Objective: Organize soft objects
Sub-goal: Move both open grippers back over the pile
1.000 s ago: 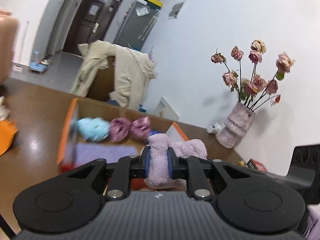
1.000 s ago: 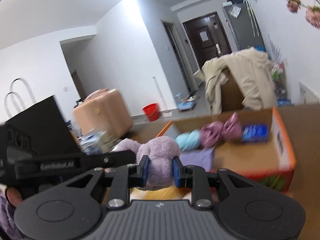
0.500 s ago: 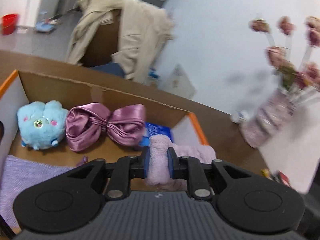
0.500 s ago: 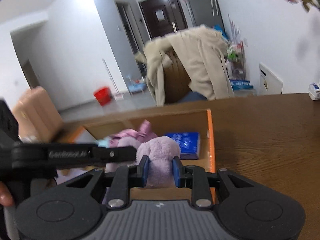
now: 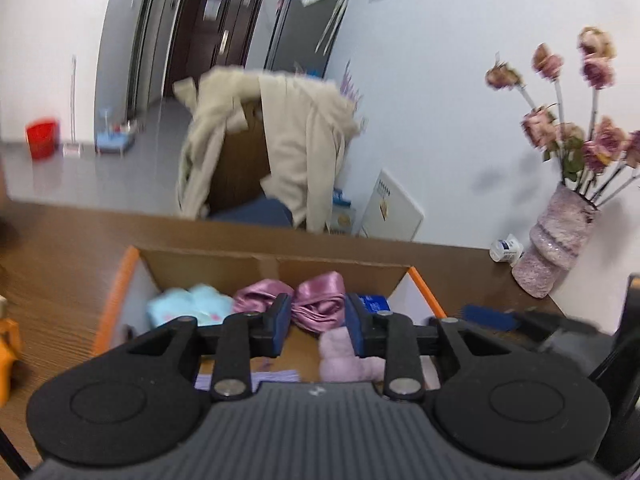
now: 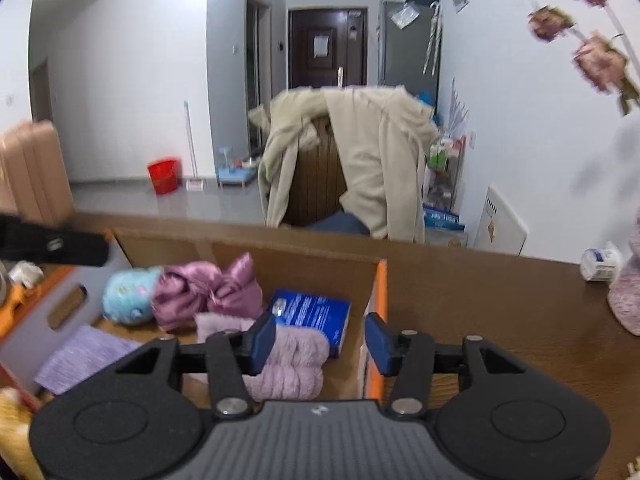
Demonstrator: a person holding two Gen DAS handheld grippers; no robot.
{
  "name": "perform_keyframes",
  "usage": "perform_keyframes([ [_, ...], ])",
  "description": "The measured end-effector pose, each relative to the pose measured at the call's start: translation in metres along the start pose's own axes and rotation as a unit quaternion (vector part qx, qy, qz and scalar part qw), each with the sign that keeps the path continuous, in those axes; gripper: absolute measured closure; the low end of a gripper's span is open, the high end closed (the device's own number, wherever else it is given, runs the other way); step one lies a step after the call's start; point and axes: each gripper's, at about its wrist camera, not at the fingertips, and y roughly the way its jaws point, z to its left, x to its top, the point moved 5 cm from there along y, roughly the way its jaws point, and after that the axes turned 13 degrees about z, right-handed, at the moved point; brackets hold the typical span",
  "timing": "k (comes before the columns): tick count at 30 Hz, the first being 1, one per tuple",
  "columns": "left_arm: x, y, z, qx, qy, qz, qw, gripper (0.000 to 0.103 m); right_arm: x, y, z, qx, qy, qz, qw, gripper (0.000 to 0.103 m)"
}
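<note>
An open cardboard box with an orange rim (image 6: 380,280) stands on the brown table. In it lie a light blue plush (image 6: 128,296), a mauve satin bow (image 6: 208,292), a blue pack (image 6: 312,316), a lilac cloth (image 6: 88,356) and a fluffy pink plush (image 6: 296,360). My right gripper (image 6: 320,344) hovers over the box's right end, its jaws opening; the pink plush rests below, beside the left pad, with nothing pressed. My left gripper (image 5: 318,326) is also opening above the box; the pink plush (image 5: 344,356) sits low by its right pad, and the bow (image 5: 316,300) shows beyond.
A mauve vase of dried roses (image 5: 556,240) and a small white bottle (image 5: 506,248) stand on the table at the right. Behind the table is a chair draped with a beige coat (image 6: 360,152). A pink suitcase (image 6: 32,176) stands far left.
Both grippers were shut on the pink plush and have let it go; it now lies in the box. Both sets of jaws have widened, and the views have swung toward the box's far wall.
</note>
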Motion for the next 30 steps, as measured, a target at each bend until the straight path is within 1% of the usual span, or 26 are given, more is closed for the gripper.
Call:
perform_keyframes([
  [1,-0.004,-0.01,0.001,0.006,0.007,-0.004,0.9999,0.068,-0.002,-0.012,-0.003,0.006,-0.001,-0.006,1.0,0.045],
  [2,-0.01,-0.022,0.003,0.011,0.016,-0.009,0.9998,0.063,-0.007,-0.027,-0.004,0.015,-0.003,-0.012,1.0,0.04],
  [3,-0.018,-0.033,0.005,0.017,0.025,-0.014,0.9994,0.061,-0.015,-0.041,-0.005,0.026,-0.004,-0.015,1.0,0.038],
  [6,-0.05,-0.068,0.01,0.038,0.059,-0.035,0.997,0.06,-0.04,-0.078,-0.001,0.044,-0.004,-0.024,0.999,0.038],
  [7,-0.064,-0.08,0.012,0.049,0.066,-0.043,0.9957,0.056,-0.052,-0.091,0.001,0.049,-0.005,-0.029,0.998,0.037],
  [8,-0.077,-0.089,0.015,0.058,0.07,-0.049,0.9947,0.049,-0.065,-0.104,0.005,0.055,-0.008,-0.034,0.998,0.036],
  [9,-0.092,-0.1,0.017,0.066,0.071,-0.056,0.9937,0.044,-0.076,-0.114,0.009,0.058,-0.011,-0.038,0.998,0.033],
  [10,-0.107,-0.109,0.02,0.069,0.068,-0.061,0.9934,0.037,-0.089,-0.124,0.014,0.059,-0.015,-0.043,0.997,0.031],
  [11,-0.121,-0.117,0.022,0.071,0.062,-0.061,0.9936,0.033,-0.104,-0.131,0.019,0.051,-0.021,-0.045,0.997,0.027],
  [13,-0.151,-0.131,0.025,0.071,0.056,-0.063,0.9939,0.033,-0.131,-0.142,0.029,0.027,-0.029,-0.05,0.998,0.027],
  [14,-0.164,-0.137,0.028,0.072,0.056,-0.066,0.9937,0.03,-0.145,-0.147,0.035,0.019,-0.03,-0.054,0.998,0.027],
  [15,-0.178,-0.145,0.03,0.073,0.057,-0.072,0.9931,0.028,-0.159,-0.154,0.041,0.02,-0.025,-0.054,0.998,0.026],
  [17,-0.201,-0.157,0.037,0.077,0.041,-0.082,0.9928,0.019,-0.18,-0.161,0.049,0.04,-0.003,-0.048,0.998,0.027],
  [19,-0.219,-0.167,0.041,0.09,0.036,-0.09,0.9912,0.019,-0.2,-0.167,0.058,0.058,0.023,-0.042,0.997,0.026],
  [21,-0.238,-0.174,0.044,0.106,0.033,-0.1,0.9887,0.014,-0.217,-0.171,0.066,0.065,0.034,-0.044,0.996,0.026],
  [22,-0.245,-0.176,0.046,0.107,0.033,-0.1,0.9888,0.012,-0.224,-0.171,0.07,0.067,0.039,-0.042,0.996,0.026],
  [25,-0.259,-0.179,0.049,0.106,0.026,-0.086,0.9903,0.012,-0.242,-0.17,0.083,0.061,0.029,-0.026,0.997,0.026],
  [28,-0.266,-0.185,0.047,0.1,0.025,-0.09,0.9906,0.011,-0.247,-0.175,0.093,0.067,0.022,-0.028,0.997,0.026],
  [30,-0.268,-0.183,0.045,0.096,0.024,-0.086,0.9914,0.01,-0.25,-0.177,0.096,0.072,0.025,-0.03,0.997,0.026],
])
